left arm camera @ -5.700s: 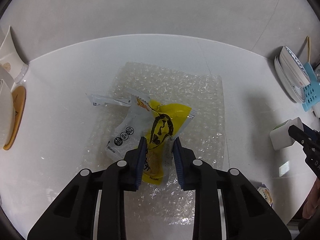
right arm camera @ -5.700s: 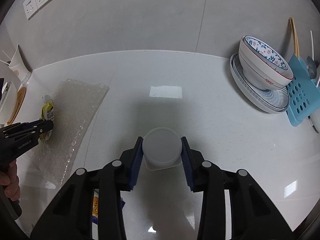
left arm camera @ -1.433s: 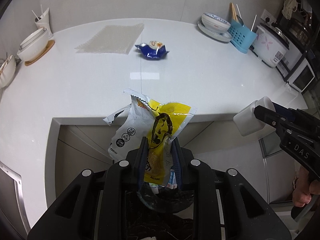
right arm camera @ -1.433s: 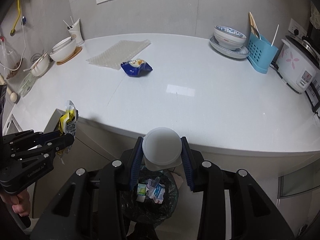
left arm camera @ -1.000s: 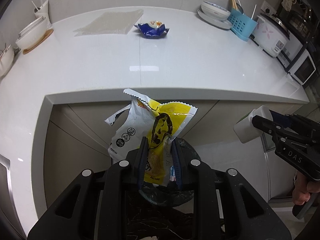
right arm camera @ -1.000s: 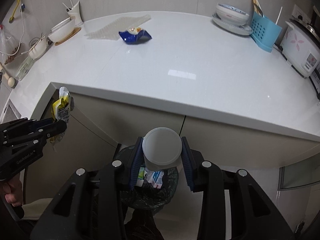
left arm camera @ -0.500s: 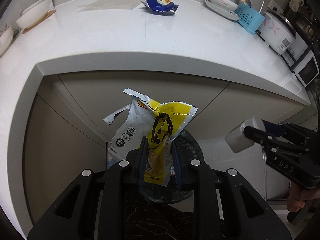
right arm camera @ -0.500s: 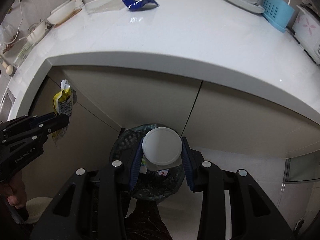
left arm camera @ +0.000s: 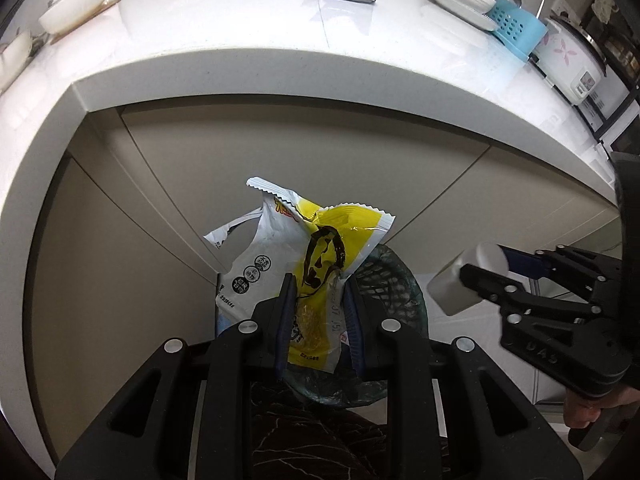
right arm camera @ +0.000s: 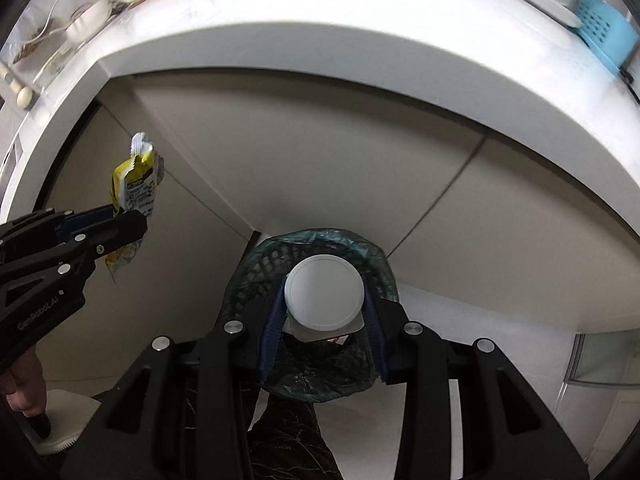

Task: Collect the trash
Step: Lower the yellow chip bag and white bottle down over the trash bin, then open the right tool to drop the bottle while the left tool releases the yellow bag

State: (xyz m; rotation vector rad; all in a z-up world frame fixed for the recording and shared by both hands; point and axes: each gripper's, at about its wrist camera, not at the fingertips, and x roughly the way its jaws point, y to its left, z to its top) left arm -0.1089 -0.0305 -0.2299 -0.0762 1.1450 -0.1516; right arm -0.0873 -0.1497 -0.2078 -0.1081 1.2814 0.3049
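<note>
Now the left gripper (left arm camera: 318,312), clamped on the yellow wrapper (left arm camera: 320,256), has sunk below the worktop (left arm camera: 240,68) edge toward the lined bin (right arm camera: 320,376); the right gripper (right arm camera: 324,316), gripping the white cup (right arm camera: 324,292), has dropped directly over it.

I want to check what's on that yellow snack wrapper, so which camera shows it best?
The left wrist view: the yellow snack wrapper fills the centre, clamped in the left gripper, print facing the camera. The right wrist view shows it small and edge-on at the left.
</note>
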